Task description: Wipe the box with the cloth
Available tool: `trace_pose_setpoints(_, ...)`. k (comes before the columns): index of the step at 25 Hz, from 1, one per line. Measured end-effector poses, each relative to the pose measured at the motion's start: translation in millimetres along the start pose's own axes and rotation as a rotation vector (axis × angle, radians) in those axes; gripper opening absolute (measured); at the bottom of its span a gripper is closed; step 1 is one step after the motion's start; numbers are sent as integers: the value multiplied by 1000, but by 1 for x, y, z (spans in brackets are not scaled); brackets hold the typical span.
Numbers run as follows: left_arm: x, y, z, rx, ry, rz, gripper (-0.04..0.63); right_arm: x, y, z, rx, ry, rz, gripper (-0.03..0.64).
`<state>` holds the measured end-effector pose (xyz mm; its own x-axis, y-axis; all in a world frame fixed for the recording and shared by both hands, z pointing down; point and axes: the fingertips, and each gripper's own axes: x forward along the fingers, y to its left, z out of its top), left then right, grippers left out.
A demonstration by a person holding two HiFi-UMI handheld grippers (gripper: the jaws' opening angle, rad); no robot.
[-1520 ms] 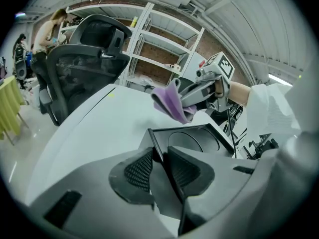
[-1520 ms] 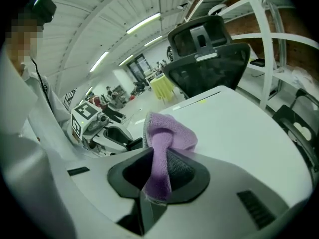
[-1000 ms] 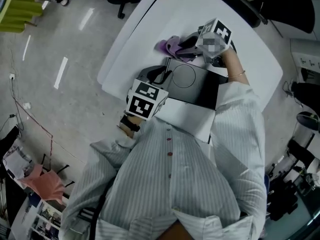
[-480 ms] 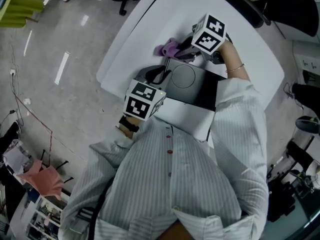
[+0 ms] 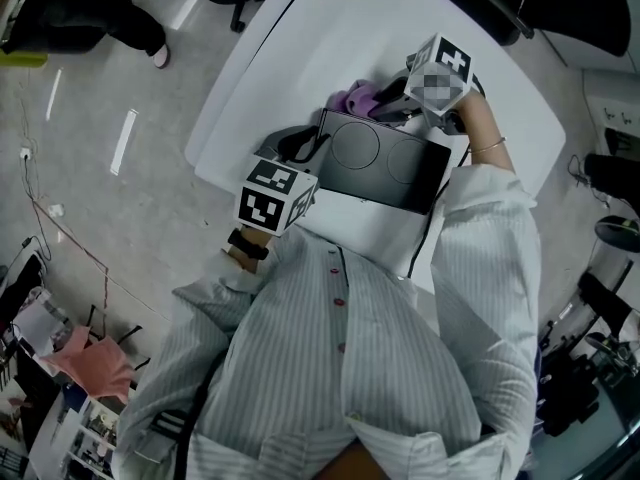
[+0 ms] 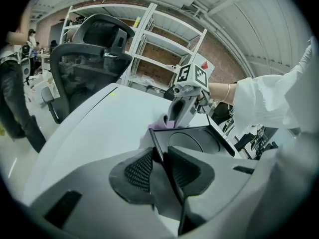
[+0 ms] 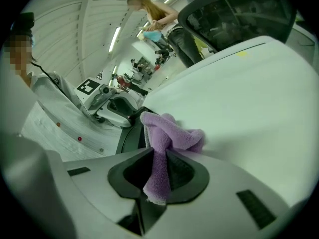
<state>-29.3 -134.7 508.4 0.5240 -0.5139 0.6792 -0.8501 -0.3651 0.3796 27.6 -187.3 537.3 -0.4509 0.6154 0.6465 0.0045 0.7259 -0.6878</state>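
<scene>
The left tongs [image 6: 159, 166], held close to the body, are clamped on the black box's [image 5: 385, 168] near-left edge. The right arm reaches forward; the right tongs [image 7: 160, 171] pinch the purple cloth [image 7: 169, 133] against the box's far edge. Both lie on the white worktop [image 5: 330, 38]. An office chair [image 6: 94, 54] and shelving [image 6: 164, 49] stand beyond.

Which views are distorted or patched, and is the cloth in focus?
Left gripper view: heavy fisheye, black corners, box edge sharp. Right gripper view: same fisheye, cloth crisp, mosaic patch upper left. Head view: mosaic patch over the right hand-held gripper's cube.
</scene>
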Motion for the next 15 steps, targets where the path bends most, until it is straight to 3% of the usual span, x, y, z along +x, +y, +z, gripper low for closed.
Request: trace_pose_setpoints(15,1,1,0,0,13,12,83,-41,-5,-83,139,-1,-63,69)
